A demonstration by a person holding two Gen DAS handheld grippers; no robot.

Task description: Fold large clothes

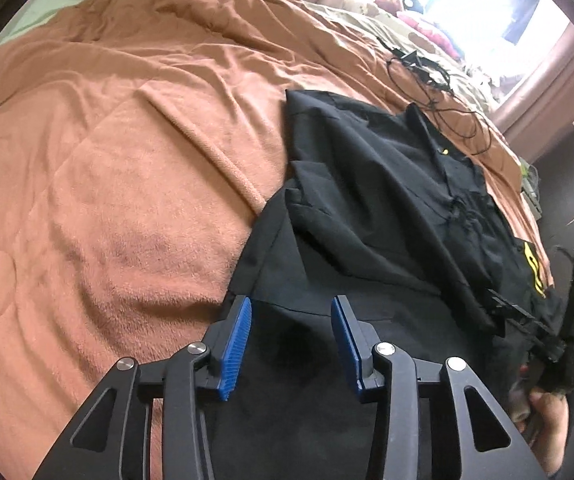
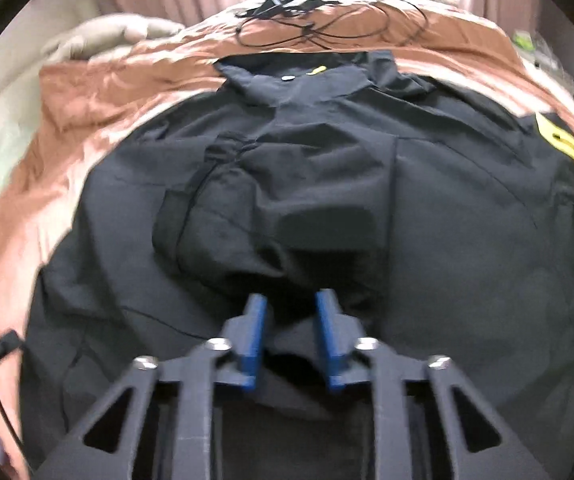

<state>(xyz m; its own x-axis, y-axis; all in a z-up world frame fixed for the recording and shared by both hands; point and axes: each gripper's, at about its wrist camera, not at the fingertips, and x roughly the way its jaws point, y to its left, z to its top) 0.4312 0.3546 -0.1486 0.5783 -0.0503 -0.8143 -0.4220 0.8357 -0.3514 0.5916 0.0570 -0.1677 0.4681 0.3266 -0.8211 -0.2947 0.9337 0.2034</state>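
Note:
A large black garment (image 1: 371,184) with yellow markings lies spread on an orange blanket (image 1: 119,152); one sleeve is folded over its middle. In the right wrist view the garment (image 2: 327,184) fills the frame, collar at the far end. My left gripper (image 1: 291,312) is open just above the garment's near left edge, nothing between its blue pads. My right gripper (image 2: 290,308) is open over the garment's lower middle, near a fold, holding nothing. The right gripper also shows in the left wrist view (image 1: 543,320) at the garment's right side, its fingertips hidden among its own frame parts.
Black cables (image 1: 431,80) lie on the blanket beyond the collar, also seen in the right wrist view (image 2: 311,20). A floral bedcover (image 1: 399,28) and pink curtains (image 1: 543,88) lie past them. A beige pillow (image 2: 107,36) sits far left.

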